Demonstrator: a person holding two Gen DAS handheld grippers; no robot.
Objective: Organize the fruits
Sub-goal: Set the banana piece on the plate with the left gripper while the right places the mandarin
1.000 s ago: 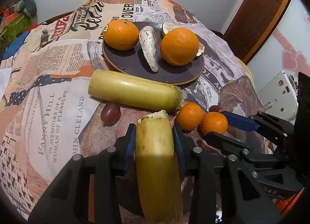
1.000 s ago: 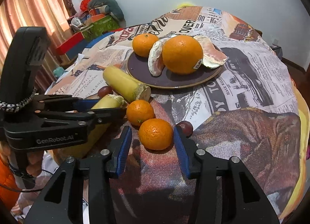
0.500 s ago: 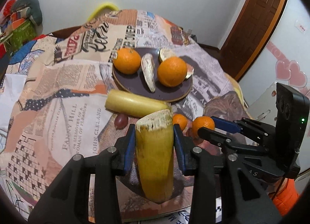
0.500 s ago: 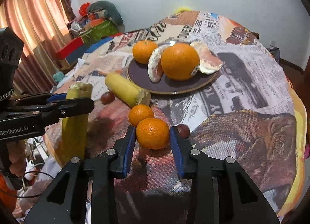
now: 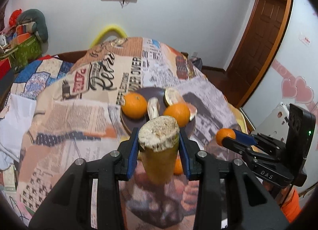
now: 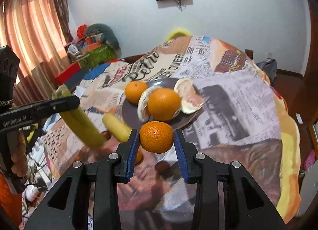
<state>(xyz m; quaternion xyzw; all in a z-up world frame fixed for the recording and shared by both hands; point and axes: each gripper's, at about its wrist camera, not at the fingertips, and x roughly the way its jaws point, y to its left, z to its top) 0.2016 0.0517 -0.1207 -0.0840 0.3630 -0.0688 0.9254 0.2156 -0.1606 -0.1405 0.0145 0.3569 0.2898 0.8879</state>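
Note:
My left gripper [image 5: 159, 148] is shut on a yellow-green sugarcane piece [image 5: 159, 150] and holds it raised above the table, cut end towards the camera. It also shows in the right wrist view [image 6: 79, 122]. My right gripper [image 6: 156, 146] is shut on a small mandarin [image 6: 156, 137], lifted off the cloth; the mandarin shows in the left wrist view [image 5: 225, 136]. A dark plate [image 6: 129, 114] holds two oranges [image 6: 164, 103] and peeled pomelo pieces [image 6: 187, 96].
A second sugarcane piece [image 6: 117, 126] lies in front of the plate. Another mandarin [image 5: 177, 167] and dark red grapes [image 6: 162, 166] sit on the newspaper-print tablecloth [image 6: 238, 110]. Boxes and clutter stand far left; a door [image 5: 264, 31] is right.
Both grippers have lifted upward with their fruit: the sugarcane piece and the mandarin have left the table. The table now looks farther away.

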